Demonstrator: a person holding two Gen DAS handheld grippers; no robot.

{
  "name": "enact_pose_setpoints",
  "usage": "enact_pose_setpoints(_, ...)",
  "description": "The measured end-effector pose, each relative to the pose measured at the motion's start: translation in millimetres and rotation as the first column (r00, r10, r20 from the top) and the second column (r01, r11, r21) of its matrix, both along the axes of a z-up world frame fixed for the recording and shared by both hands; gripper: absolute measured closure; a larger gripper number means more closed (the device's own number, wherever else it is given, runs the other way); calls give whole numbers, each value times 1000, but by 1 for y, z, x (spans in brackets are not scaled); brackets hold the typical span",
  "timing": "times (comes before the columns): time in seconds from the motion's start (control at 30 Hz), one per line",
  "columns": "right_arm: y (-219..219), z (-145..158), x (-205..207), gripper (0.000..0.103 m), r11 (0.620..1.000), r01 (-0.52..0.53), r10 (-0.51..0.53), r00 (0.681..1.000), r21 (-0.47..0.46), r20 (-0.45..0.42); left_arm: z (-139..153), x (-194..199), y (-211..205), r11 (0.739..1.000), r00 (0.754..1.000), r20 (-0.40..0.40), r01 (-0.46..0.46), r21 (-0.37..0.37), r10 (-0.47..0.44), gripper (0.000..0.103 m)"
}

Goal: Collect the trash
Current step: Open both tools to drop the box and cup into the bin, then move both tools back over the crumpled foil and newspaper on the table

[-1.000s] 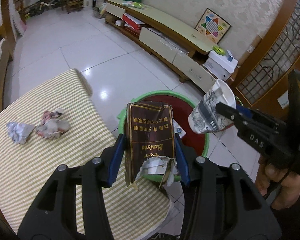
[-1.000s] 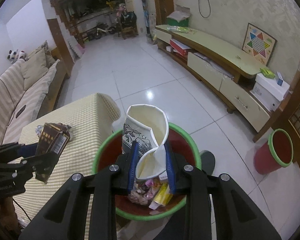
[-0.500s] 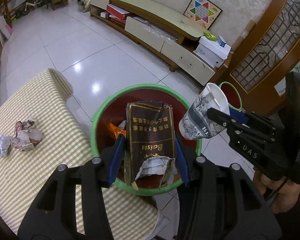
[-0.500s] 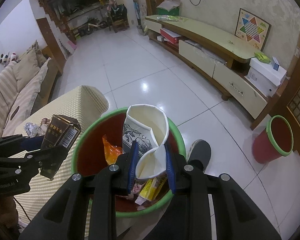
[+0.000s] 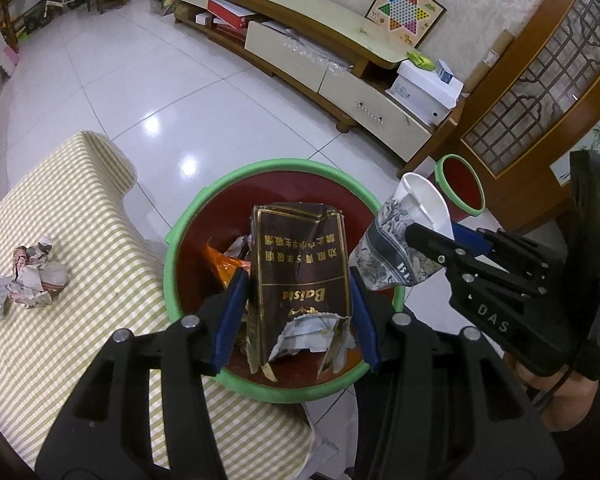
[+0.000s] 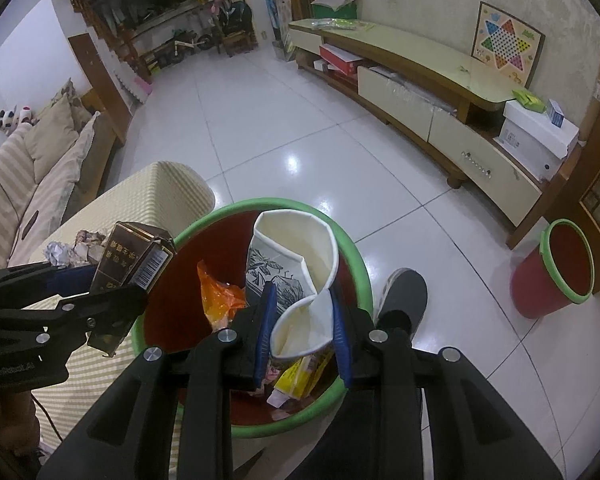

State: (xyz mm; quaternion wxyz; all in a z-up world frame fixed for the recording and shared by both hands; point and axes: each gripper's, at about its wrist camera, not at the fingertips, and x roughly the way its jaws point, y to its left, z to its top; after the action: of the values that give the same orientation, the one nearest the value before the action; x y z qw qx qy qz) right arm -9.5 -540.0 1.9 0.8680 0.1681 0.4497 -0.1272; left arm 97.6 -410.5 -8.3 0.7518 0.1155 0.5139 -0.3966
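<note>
A torn brown carton hangs over the red bin with the green rim, and my left gripper is shut on it. In the left wrist view my right gripper comes in from the right over the rim with a crushed paper cup. In the right wrist view the cup sits pinched between the blue pads of my right gripper above the bin; its jaws are opening. The left gripper and carton show at the left. Wrappers lie inside the bin.
Crumpled paper lies on the checked tablecloth left of the bin. A smaller red bin stands by the wooden screen. A person's shoe is beside the bin. A long low cabinet runs along the wall, with open tiled floor between.
Both grippers have come forward and down over the bin, which now fills more of each view. The carton and the cup stay between their pads.
</note>
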Motion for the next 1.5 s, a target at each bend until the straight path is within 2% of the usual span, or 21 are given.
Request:
enact_pose_setpoints(0.1,-2,-2,1,75,1000,6,-6,1000,7,-8,-2,0,-3,1000,1000,-10,-1,4,1,52)
enact_pose_setpoints(0.2,-2,-3,0,73,1000,3,-3,1000,9,-10,-2,2,0,1000,1000,-23,-9,-3,9,44)
enact_pose_setpoints(0.23,-2,-3,0,72,1000,3,-3,1000,9,-9,-2,2,1,1000,1000,-29,-12,-6,12,36)
enact_pose_setpoints(0.27,-2,-2,-1,64,1000,4,-4,1000,8,-4,-2,4,2,1000,999,-35,-19,-12,18,27)
enact_pose_setpoints(0.3,0,-1,-1,55,1000,6,-6,1000,5,0,-2,4,3,1000,999,-34,-23,-15,23,22)
enact_pose_setpoints(0.33,0,0,-1,50,1000,8,-8,1000,2,3,-1,5,5,999,999,-32,-29,-18,29,15)
enact_pose_setpoints(0.43,1,2,-1,34,1000,11,-11,1000,-1,14,-1,7,10,999,998,-32,-49,-18,49,9)
enact_pose_setpoints(0.5,3,4,1,15,1000,19,-18,1000,-16,13,-2,9,16,997,997,-26,-72,-6,72,6)
enact_pose_setpoints(0.53,2,5,1,12,999,25,-25,1000,-26,16,-3,10,17,997,997,-26,-79,2,79,6)
enact_pose_setpoints(0.7,9,8,2,11,999,21,-20,1000,-32,14,-5,16,31,992,992,-28,-120,26,121,6)
enact_pose_setpoints(1.13,51,30,14,10,997,-35,37,999,-73,34,17,20,84,978,978,-17,-209,-24,208,5)
enact_pose_setpoints(1.5,114,40,34,7,984,-147,152,987,-104,43,30,25,165,938,939,-1,-343,-55,343,5)
